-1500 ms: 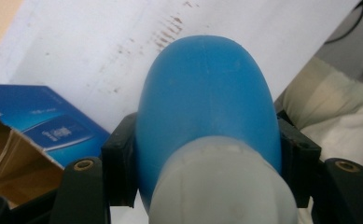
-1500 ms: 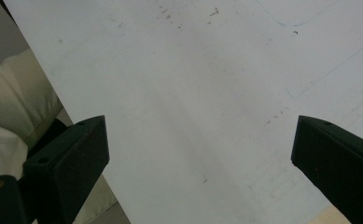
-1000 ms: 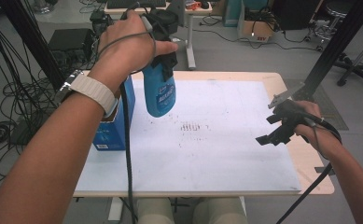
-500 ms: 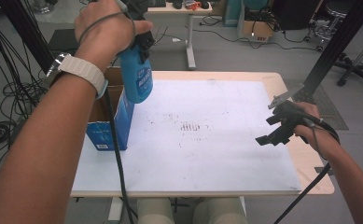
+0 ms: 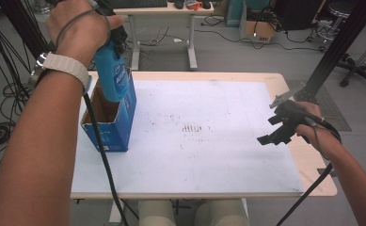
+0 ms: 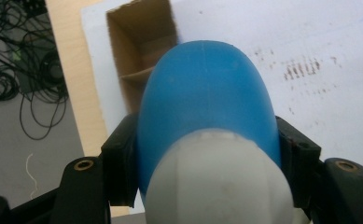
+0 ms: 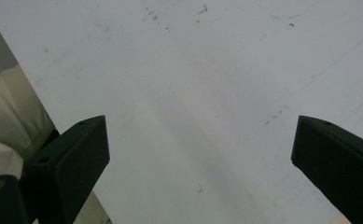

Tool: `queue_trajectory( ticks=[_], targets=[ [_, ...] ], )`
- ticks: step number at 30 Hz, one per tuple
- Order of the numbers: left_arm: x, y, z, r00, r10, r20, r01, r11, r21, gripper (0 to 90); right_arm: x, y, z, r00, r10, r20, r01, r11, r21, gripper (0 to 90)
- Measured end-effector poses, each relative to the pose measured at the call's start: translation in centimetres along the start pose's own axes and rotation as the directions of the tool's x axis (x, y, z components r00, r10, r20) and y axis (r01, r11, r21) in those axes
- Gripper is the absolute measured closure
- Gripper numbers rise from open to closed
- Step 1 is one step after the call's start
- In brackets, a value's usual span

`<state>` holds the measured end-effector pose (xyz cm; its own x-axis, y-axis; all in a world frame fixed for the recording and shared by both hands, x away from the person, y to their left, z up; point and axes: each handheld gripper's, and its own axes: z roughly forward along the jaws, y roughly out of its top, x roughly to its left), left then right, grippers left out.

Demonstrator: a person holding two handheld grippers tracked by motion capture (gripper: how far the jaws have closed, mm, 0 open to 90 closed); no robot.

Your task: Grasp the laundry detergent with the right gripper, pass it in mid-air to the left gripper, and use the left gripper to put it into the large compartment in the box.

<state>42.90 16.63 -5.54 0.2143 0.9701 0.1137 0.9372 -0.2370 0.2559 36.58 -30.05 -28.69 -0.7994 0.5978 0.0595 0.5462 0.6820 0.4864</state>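
A blue bottle (image 5: 111, 75) with a white cap end (image 6: 219, 182) hangs from my left gripper (image 5: 112, 35), base down, over the open top of a blue cardboard box (image 5: 110, 120) at the table's left edge. In the left gripper view the jaws press on both sides of the bottle (image 6: 207, 98), and the box's brown inside (image 6: 144, 42) lies below it. My right gripper (image 5: 277, 127) hovers over the table's right side, open, with nothing between its jaws. In the right gripper view the gripper (image 7: 200, 154) looks down on the bare white sheet (image 7: 193, 84).
A white sheet (image 5: 209, 155) covers most of the wooden table (image 5: 317, 183). Faint dark smudges (image 5: 192, 128) mark its middle. Cables (image 5: 2, 94) lie on the floor at the left, and a desk (image 5: 162, 9) and boxes stand behind the table.
My left hand has carried the blue bottle leftward, from over the sheet to above the open box. The right gripper has stayed where it was.
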Motion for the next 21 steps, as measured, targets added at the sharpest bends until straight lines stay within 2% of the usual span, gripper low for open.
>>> queue_trajectory(
  ticks=[3,4,6,7,8,12,19,21],
  targets=[
    [1.0,-0.2,0.2,0.9993,-0.036,-0.008,0.036,0.9993,-0.012,37.4,-0.1,0.0,0.2,1.0000,0.004,-0.002,-0.004,1.000,-0.004,4.1],
    [1.3,-0.3,0.4,0.9987,-0.051,-0.009,0.051,0.9986,-0.015,37.4,-0.3,0.0,0.3,0.9997,-0.023,-0.008,0.023,1.000,-0.019,4.1],
    [1.7,-0.4,0.6,0.9982,-0.058,-0.019,0.057,0.9982,-0.016,37.4,-0.2,0.0,0.3,1.0000,0.007,-0.004,-0.007,1.000,-0.004,4.1],
    [1.9,-0.5,0.8,0.9977,-0.064,-0.022,0.063,0.9978,-0.018,37.4,-0.2,-0.1,0.3,0.9999,0.009,-0.004,-0.009,1.000,-0.002,4.1],
    [2.2,-0.7,1.1,0.9968,-0.077,-0.024,0.076,0.9967,-0.028,37.4,-0.4,-0.1,0.5,0.9999,-0.011,-0.008,0.011,1.000,-0.012,4.1],
    [2.9,-1.0,2.1,0.9944,-0.102,-0.027,0.102,0.9944,-0.029,37.4,-0.3,0.0,0.3,0.9999,0.010,-0.007,-0.010,1.000,0.006,4.0],
    [3.9,-1.5,4.1,0.9903,-0.138,-0.020,0.137,0.9900,-0.035,37.4,-0.3,0.0,0.3,0.9999,0.013,-0.011,-0.013,1.000,0.004,4.0],
    [4.1,-1.6,4.6,0.9909,-0.133,-0.019,0.133,0.9908,-0.028,37.4,-0.6,0.0,0.5,0.9995,-0.026,-0.016,0.025,0.999,-0.021,4.0]
  ],
)
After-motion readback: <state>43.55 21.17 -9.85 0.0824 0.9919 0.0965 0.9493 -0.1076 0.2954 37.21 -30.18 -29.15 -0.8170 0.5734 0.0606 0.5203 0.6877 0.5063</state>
